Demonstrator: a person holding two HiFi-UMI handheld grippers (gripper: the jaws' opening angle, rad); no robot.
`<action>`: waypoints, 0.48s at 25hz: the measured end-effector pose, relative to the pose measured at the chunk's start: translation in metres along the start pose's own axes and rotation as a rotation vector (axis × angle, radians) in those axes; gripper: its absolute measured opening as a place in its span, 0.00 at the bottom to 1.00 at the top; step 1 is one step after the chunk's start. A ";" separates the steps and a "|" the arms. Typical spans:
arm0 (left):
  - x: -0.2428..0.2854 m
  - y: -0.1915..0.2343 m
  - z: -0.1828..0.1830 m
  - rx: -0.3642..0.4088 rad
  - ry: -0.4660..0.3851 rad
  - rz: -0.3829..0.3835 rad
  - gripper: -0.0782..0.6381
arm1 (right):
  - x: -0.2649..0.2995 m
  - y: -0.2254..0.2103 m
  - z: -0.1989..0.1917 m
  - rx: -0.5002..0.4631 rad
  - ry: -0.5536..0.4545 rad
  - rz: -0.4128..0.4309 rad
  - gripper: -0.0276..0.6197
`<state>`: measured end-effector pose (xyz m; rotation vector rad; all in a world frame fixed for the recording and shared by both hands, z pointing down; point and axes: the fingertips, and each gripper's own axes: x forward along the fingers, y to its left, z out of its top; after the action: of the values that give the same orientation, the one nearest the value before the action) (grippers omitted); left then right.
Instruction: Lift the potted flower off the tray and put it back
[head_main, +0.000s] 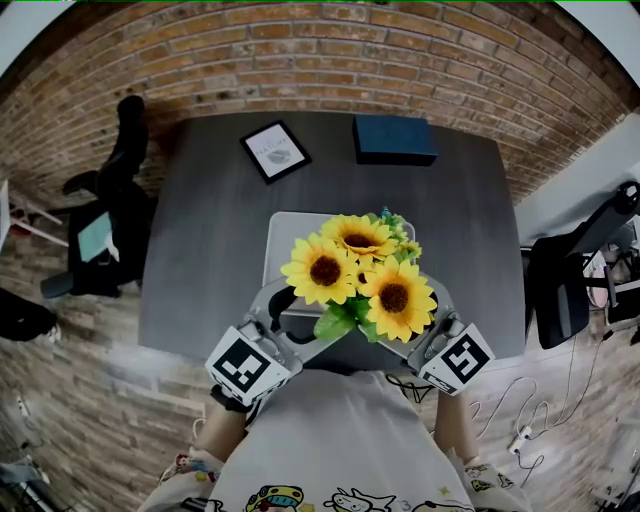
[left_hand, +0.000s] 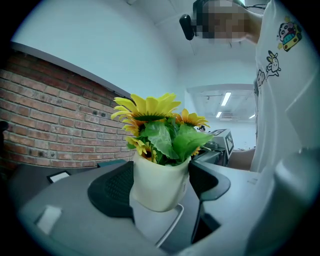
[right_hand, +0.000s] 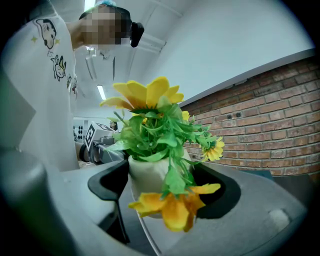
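The potted flower (head_main: 358, 272), sunflowers in a white pot (left_hand: 157, 182), sits between both grippers over the front part of the grey tray (head_main: 290, 232). My left gripper (head_main: 300, 322) comes in from the left, its black pads (left_hand: 112, 187) against the pot's sides. My right gripper (head_main: 420, 325) comes in from the right, and the pot (right_hand: 147, 172) fills the gap between its pads (right_hand: 112, 182); leaves and a drooping bloom hide the far pad's contact. In the left gripper view the pot's base appears slightly above the tray rim (left_hand: 170, 227).
The dark table (head_main: 200, 280) holds a framed picture (head_main: 274, 150) at the back left and a dark blue box (head_main: 394, 138) at the back right. Black office chairs stand left (head_main: 110, 220) and right (head_main: 570, 270) of the table. A brick wall runs behind.
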<state>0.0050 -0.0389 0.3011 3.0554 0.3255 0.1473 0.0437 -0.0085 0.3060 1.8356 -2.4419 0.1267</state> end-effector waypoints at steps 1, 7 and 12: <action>0.000 0.000 0.000 0.000 0.000 -0.001 0.62 | 0.000 0.000 -0.001 0.001 0.001 -0.001 0.68; 0.000 0.000 -0.001 0.005 -0.001 -0.005 0.62 | 0.000 0.000 -0.002 0.008 0.005 -0.006 0.68; 0.000 -0.001 -0.002 -0.016 0.011 -0.006 0.62 | -0.001 0.001 -0.003 0.016 0.013 -0.005 0.68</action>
<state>0.0046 -0.0380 0.3035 3.0388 0.3332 0.1660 0.0429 -0.0074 0.3085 1.8415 -2.4349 0.1583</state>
